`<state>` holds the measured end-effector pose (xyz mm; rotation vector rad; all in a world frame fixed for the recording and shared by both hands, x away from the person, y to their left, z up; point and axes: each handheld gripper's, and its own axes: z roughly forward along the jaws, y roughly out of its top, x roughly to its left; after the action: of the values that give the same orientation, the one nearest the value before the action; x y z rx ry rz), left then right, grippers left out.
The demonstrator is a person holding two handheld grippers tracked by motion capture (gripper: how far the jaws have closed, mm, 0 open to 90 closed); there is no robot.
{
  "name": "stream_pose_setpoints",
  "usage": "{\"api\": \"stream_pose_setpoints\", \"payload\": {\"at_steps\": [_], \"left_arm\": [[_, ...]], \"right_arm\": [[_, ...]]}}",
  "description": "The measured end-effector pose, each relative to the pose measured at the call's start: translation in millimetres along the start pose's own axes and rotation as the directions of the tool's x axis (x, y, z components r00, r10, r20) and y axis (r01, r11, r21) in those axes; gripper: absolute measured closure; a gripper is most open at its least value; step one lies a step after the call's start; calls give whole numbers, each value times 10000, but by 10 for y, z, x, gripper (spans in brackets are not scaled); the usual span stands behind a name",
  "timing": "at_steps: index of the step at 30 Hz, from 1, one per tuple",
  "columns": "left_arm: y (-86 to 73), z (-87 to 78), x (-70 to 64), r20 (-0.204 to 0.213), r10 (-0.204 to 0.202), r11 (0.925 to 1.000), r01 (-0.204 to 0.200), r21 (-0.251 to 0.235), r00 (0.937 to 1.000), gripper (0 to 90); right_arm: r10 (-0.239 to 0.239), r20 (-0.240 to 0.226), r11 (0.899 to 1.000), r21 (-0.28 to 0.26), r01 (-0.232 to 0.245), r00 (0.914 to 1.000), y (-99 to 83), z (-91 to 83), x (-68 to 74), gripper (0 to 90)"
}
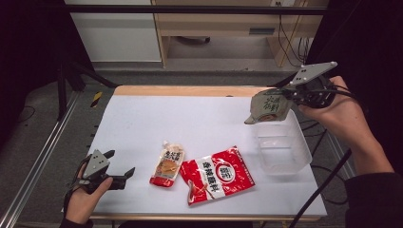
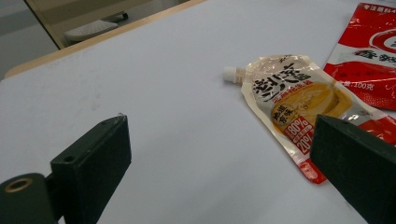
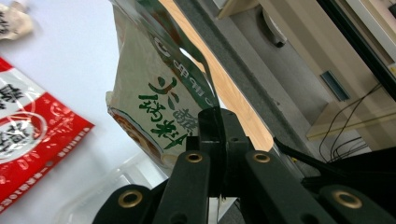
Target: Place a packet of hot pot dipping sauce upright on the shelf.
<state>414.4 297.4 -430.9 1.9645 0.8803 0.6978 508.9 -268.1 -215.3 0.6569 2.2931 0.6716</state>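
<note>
Overhead, the right hand-held gripper (image 1: 289,95) clamps a grey-green pouch (image 1: 267,107) above the clear tub (image 1: 281,147), its long axis slanting down-left; the left hand-held gripper (image 1: 119,167) rests released.

White-topped desk (image 1: 199,118) with a pale wooden far edge. Grey floor (image 1: 47,109) around it, a metal rail (image 1: 38,161) along the left. Beyond stood a wooden cabinet (image 1: 214,23), a white panel (image 1: 114,33) and dangling black cables (image 1: 292,45). Sides lay dark.
</note>
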Motion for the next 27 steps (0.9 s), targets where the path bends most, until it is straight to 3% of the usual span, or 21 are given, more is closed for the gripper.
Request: {"api": "stream_pose_setpoints", "payload": {"at_steps": [8,14,19,27], "left_arm": [[-44,21,-31,-123,-303,9995,303,15,9995,54],[-86,6,-42,-245,-192,9996,197,196,9995,54],[-141,-32,-10,-387,-406,9989,415,235,9984,54],[-174,-18,12,-518,-532,9978,551,360,9972,54]], "right_arm": [[411,338,9989,211,-418,9986,-201,294,-196,900],[608,352,9977,276,-618,9975,-336,512,-285,900],[822,306,9962,250,-829,9961,-444,652,-337,900],[1091,280,9938,165,-1096,9936,-586,696,-399,900]]}}
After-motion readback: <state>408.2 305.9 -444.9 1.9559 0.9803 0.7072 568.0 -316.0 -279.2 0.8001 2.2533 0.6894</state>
